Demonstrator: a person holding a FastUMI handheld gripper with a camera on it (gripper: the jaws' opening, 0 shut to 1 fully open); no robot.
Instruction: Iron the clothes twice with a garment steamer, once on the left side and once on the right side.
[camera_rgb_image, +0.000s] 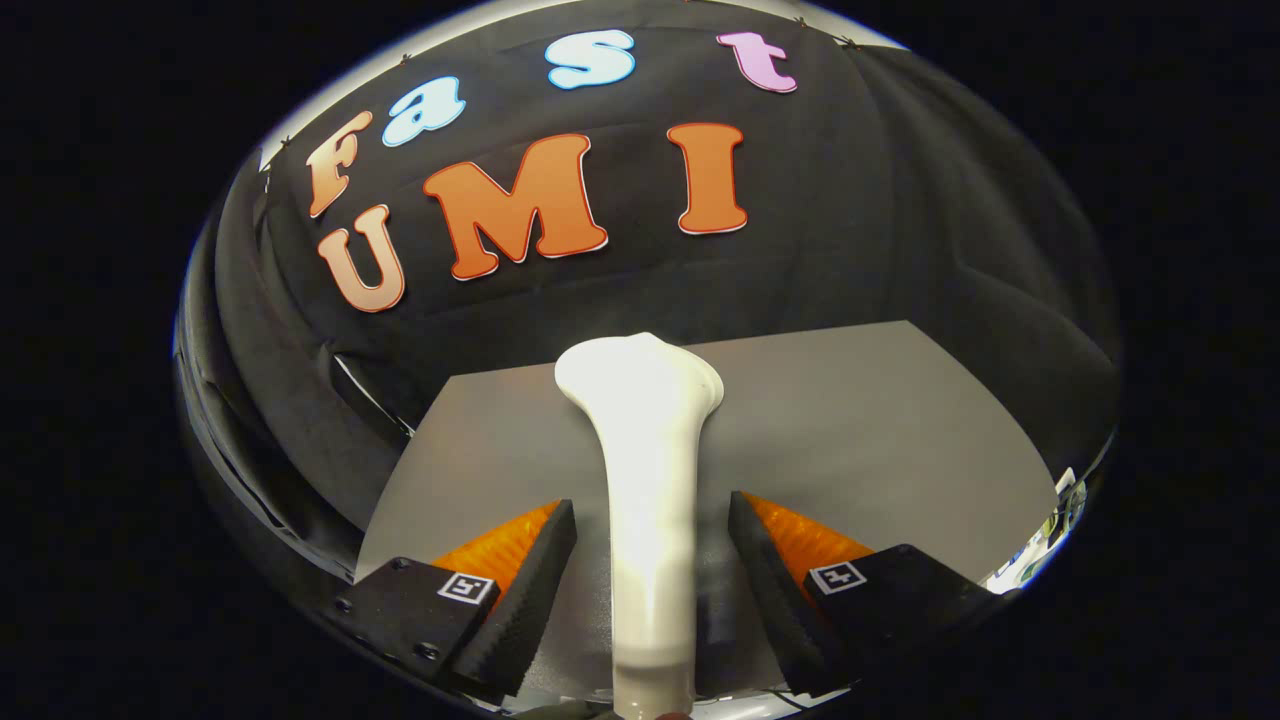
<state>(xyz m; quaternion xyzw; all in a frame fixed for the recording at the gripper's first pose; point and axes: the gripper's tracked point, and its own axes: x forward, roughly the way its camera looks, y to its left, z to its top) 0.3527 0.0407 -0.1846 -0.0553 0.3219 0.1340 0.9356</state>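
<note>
While the steamer (645, 470) stands between the fingers, the gripper (652, 560) is spread wide, with a clear gap on each side of the white handle; neither pad touches it. Nothing is held.

Step in hand, as I judge it: taking hold of the steamer before any ironing can start. No garment can be made out from here, so both passes, left and right, look to be still ahead.

To do it well:
- Keep the handle centred between the fingers. It sits roughly midway now, perhaps a shade nearer the left finger.
- Close on the straight, narrow run of the handle, not on the flare higher up, where the pads would likely slide.
- Bring both pads on together, so the steamer is not tipped over (it looks tall and slim, so likely top-heavy).
- Squeeze firmly; the surface looks smooth and glossy, so a light pinch may slip once the thing is lifted and swung.

Looks of the steamer: white, glossy, one smooth moulded piece. Slim shaft rising from between the fingers, widening to a rounded, flared head beyond the fingertips. Strong glare down the shaft. A duller, greyish band near its base. Base itself hidden below the fingers; cannot tell how it rests.

Where: upright on the grey worktop (880, 430), near its front, with the dark booth wall behind.
</note>
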